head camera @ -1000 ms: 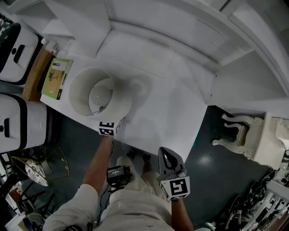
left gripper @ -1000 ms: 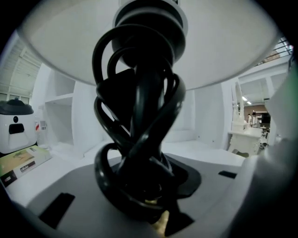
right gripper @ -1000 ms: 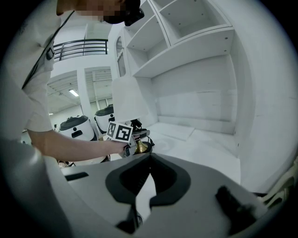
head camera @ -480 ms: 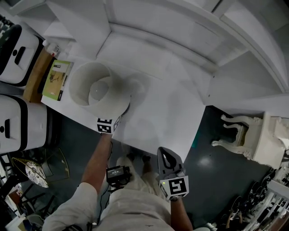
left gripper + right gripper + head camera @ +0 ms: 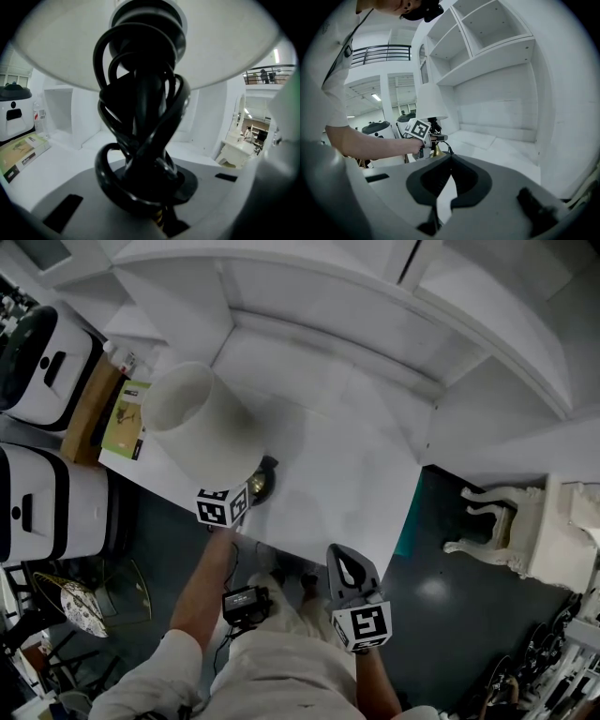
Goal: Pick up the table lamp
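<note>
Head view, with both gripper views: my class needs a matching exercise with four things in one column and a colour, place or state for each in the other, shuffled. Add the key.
Things
1. lamp shade
2. left hand-held gripper
3. right hand-held gripper
4. booklet

Descriptions
A. green, flat on the table
B. shut, nothing in it
C. white, cone-shaped
D. shut on the lamp stem

Pairs: 1-C, 2-D, 3-B, 4-A.

Note: the left hand-held gripper's jaws have just been closing, with the lamp stem between them.
</note>
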Demonstrator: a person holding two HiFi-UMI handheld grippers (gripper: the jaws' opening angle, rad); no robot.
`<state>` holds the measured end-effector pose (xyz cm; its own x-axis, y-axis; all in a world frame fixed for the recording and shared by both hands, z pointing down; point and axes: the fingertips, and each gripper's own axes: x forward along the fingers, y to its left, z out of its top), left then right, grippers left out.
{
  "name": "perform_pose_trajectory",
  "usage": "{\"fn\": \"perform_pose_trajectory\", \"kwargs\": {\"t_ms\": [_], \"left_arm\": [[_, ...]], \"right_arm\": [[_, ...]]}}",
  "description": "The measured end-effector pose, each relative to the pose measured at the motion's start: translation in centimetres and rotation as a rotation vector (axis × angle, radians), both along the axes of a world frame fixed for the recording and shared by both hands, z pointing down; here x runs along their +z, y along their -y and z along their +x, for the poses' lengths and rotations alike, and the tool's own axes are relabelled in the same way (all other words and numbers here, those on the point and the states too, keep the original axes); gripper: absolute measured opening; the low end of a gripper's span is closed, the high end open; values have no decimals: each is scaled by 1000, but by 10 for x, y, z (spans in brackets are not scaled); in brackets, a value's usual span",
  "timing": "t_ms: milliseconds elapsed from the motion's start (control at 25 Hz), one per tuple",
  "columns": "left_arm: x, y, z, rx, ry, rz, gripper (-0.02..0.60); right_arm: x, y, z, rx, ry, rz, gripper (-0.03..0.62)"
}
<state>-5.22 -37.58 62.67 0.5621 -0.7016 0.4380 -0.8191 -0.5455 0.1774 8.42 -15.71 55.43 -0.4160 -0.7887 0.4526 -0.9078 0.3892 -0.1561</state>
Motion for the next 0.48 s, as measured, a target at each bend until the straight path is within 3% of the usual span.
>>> {"fn": "perform_pose_trajectory", "kwargs": {"t_ms": [480], "left_arm": [[-84,-33,19,6,-79,-65,35]], "right_arm": [[-51,-6,23,-16,35,104,11]]}}
